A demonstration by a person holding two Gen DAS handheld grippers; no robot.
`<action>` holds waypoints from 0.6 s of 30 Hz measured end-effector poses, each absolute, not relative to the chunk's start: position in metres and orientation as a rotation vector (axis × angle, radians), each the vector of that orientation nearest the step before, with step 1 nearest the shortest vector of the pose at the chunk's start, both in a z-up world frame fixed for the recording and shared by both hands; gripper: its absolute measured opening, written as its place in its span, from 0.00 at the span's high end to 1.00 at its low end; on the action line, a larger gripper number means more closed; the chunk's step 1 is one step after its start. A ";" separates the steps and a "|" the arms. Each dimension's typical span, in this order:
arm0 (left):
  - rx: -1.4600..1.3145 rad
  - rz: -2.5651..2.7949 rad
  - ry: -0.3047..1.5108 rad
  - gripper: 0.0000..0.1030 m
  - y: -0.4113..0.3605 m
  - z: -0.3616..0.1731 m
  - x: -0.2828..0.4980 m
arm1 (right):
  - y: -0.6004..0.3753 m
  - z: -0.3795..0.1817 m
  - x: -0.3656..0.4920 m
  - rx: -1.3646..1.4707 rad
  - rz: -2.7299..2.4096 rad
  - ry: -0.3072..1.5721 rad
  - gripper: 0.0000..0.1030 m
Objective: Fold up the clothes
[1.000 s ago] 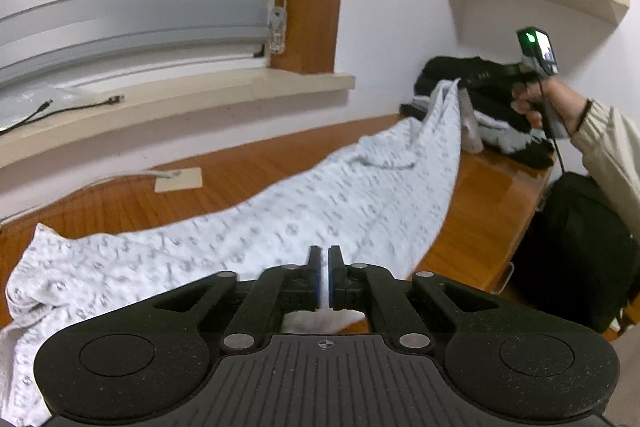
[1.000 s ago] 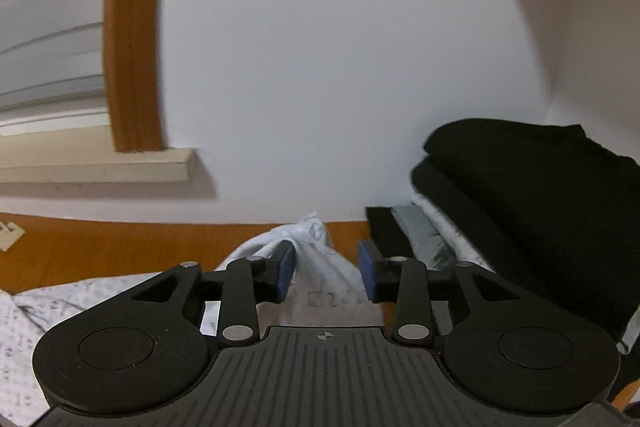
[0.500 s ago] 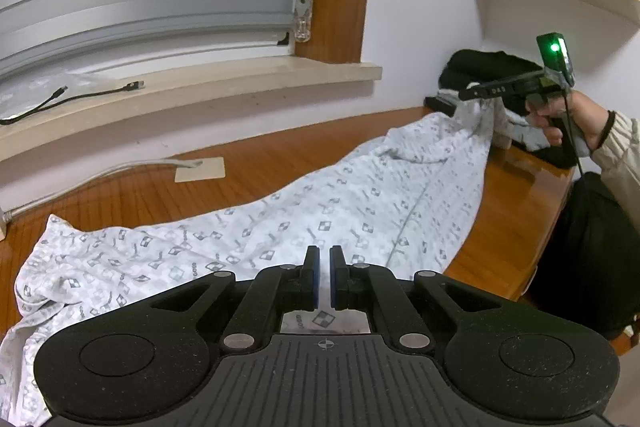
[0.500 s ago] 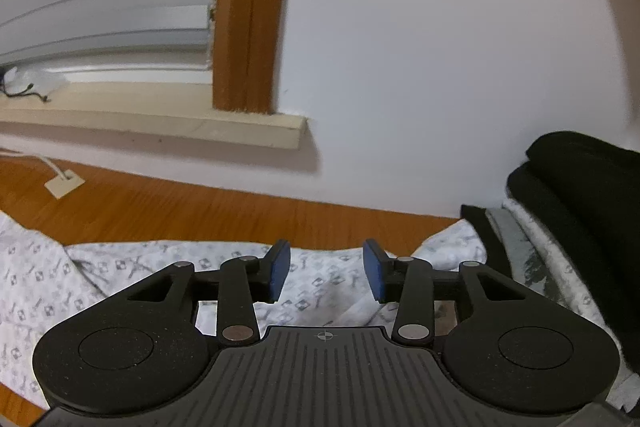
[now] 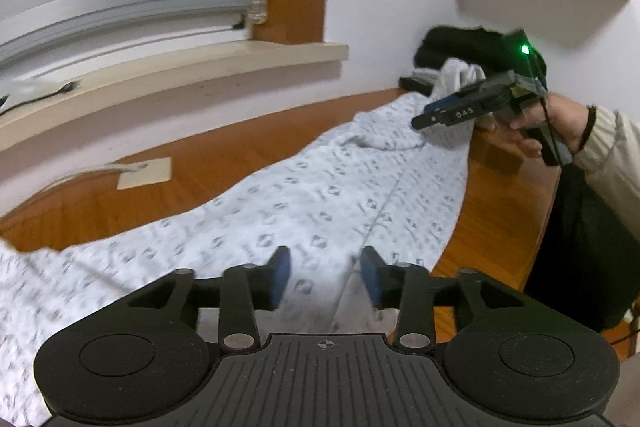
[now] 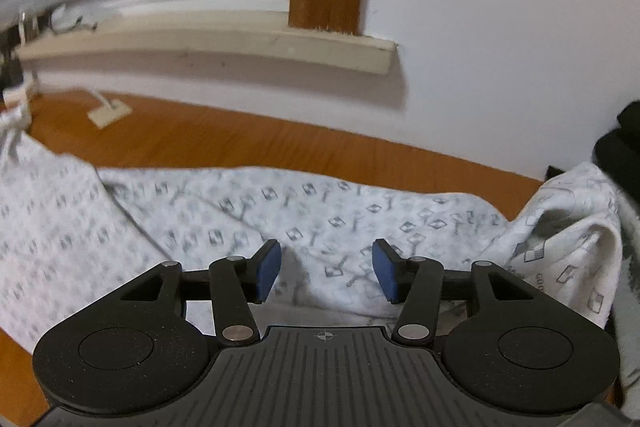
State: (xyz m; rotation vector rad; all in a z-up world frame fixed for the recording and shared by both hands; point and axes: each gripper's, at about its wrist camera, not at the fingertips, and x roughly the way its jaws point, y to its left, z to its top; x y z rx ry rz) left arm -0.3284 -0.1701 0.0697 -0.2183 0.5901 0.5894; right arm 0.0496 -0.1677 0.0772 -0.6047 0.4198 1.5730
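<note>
Cloth point(image 5: 320, 195), white and patterned, lies stretched flat along the desk point(image 5: 224, 159). Left hand-held gripper point(image 5: 325, 281) is opening, nothing pinched; right hand-held gripper point(image 6: 326, 277) likewise opening, released. Best smooth wrinkles before picking fresh corners for folding.

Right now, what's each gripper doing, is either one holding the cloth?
Left gripper: jaws opening, patterned white garment beneath them, not gripped.
Right gripper: jaws opening, garment below, not gripped.
</note>
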 end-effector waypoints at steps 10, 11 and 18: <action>-0.250 0.616 0.630 0.57 -0.154 0.050 -0.335 | -0.212 0.089 0.117 -0.470 1.410 0.374 0.50; -0.246 0.619 0.629 0.70 -0.154 0.048 -0.336 | -0.216 0.090 0.122 -0.452 1.388 0.374 0.50; -0.242 0.649 0.513 0.98 -0.158 0.073 -0.352 | -0.238 0.087 0.148 -0.395 1.325 0.408 0.50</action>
